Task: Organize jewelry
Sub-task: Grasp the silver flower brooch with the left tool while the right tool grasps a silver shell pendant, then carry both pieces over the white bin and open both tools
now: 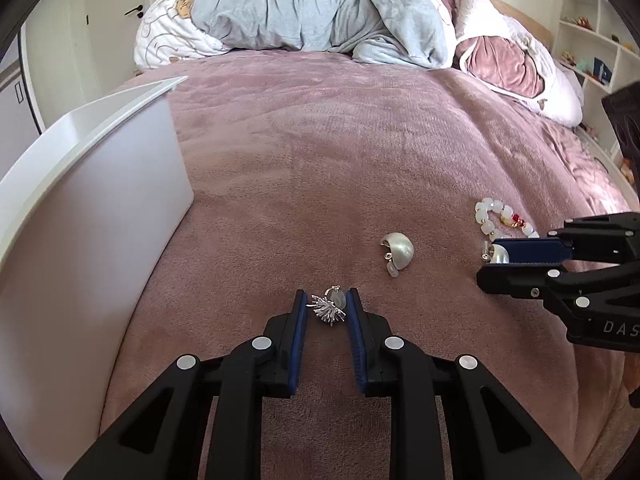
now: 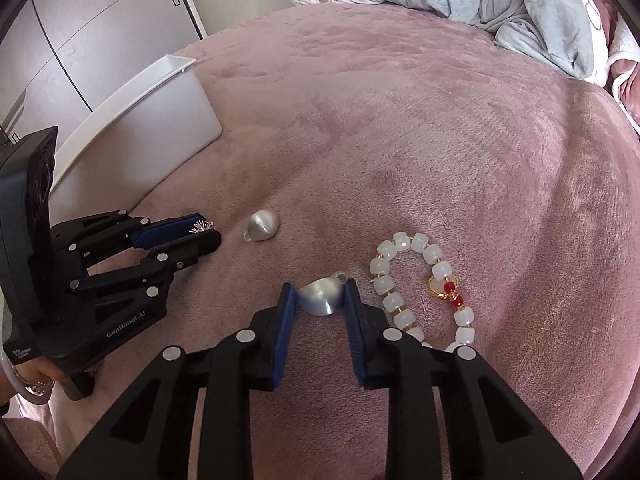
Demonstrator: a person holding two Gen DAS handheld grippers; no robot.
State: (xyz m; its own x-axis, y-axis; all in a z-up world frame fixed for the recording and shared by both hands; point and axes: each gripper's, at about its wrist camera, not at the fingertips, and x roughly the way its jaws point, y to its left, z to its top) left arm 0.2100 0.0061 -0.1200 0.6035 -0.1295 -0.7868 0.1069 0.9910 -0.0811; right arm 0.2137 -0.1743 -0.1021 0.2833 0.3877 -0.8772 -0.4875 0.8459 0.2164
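My left gripper (image 1: pixel 328 307) is closed around a sparkly silver brooch (image 1: pixel 329 309) on the pink bedspread; it also shows in the right wrist view (image 2: pixel 206 229). My right gripper (image 2: pixel 319 300) is shut on a silver dome earring (image 2: pixel 321 298) resting on the bed; it shows at the right of the left wrist view (image 1: pixel 494 262). A second silver dome earring (image 1: pixel 396 255) lies loose between the two grippers, also seen in the right wrist view (image 2: pixel 263 225). A white bead bracelet with red beads (image 2: pixel 424 276) lies right of my right gripper.
A white plastic bin (image 1: pixel 96 200) stands on the bed at the left, open at the top. Pillows and a grey blanket (image 1: pixel 320 8) lie at the head of the bed. White shelves (image 1: pixel 592 40) stand at the far right.
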